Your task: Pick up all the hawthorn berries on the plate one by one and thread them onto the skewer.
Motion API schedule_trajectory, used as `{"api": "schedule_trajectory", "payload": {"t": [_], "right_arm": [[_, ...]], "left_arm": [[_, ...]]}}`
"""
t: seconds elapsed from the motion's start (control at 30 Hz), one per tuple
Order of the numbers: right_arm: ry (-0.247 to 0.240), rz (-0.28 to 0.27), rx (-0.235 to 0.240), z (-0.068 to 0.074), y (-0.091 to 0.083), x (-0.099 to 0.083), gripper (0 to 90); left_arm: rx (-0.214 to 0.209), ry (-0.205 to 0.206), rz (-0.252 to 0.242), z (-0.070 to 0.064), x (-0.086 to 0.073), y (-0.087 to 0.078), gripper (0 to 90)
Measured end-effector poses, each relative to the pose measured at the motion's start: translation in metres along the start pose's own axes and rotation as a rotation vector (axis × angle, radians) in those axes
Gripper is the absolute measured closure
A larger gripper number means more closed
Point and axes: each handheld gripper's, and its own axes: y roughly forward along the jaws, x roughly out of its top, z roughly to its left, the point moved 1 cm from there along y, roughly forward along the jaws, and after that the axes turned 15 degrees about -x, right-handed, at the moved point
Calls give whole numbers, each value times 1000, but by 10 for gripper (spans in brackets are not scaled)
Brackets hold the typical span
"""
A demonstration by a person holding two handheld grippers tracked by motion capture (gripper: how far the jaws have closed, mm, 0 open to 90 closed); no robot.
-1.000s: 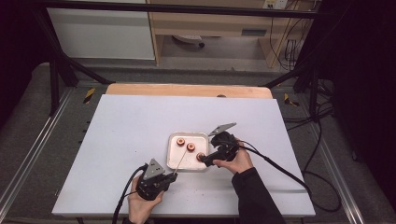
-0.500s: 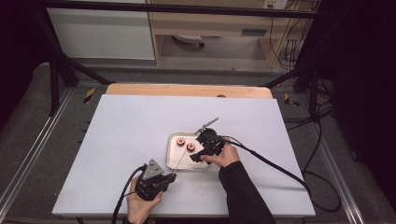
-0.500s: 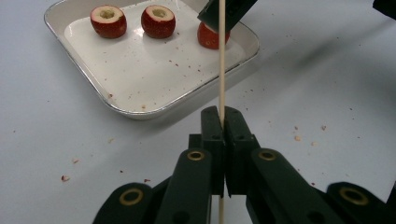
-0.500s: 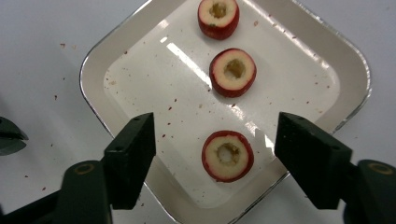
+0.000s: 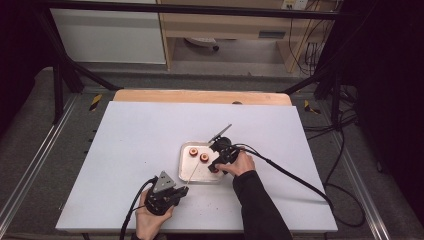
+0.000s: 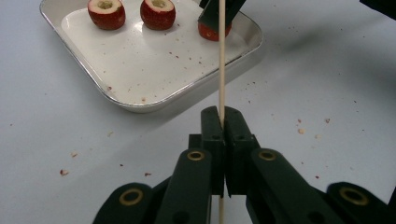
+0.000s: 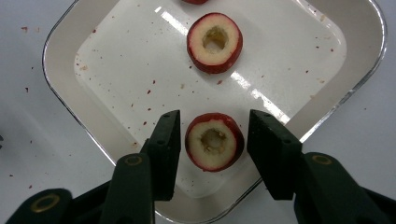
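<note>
Jaws of right gripper (image 7: 214,149) apart astride cored red fruit (image 7: 214,142) in tray (image 7: 355,84); left gripper (image 6: 223,122) clamped on skewer (image 6: 222,60).

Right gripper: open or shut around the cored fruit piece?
Open. The right gripper straddles the cored fruit piece in the tray, with gaps showing on both sides.
</note>
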Motion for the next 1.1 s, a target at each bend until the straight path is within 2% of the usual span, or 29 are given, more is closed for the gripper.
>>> {"api": "schedule_trajectory", "payload": {"t": [0.33, 0.47, 0.6, 0.8, 1.1], "right_arm": [[36, 30, 14, -1, 5, 1, 595], [78, -5, 31, -3, -2, 1, 596], [150, -85, 56, -5, -18, -1, 596], [253, -245, 122, -13, -40, -13, 597], [443, -444, 208, -26, -49, -34, 598]], "left_arm": [[-3, 2, 2, 0, 0, 1, 882], [-6, -2, -12, -1, 0, 0, 882], [-7, -10, -32, -2, 0, 0, 882], [-8, -30, -65, -6, 3, 3, 882], [-6, -75, -91, -15, 9, 19, 882]]}}
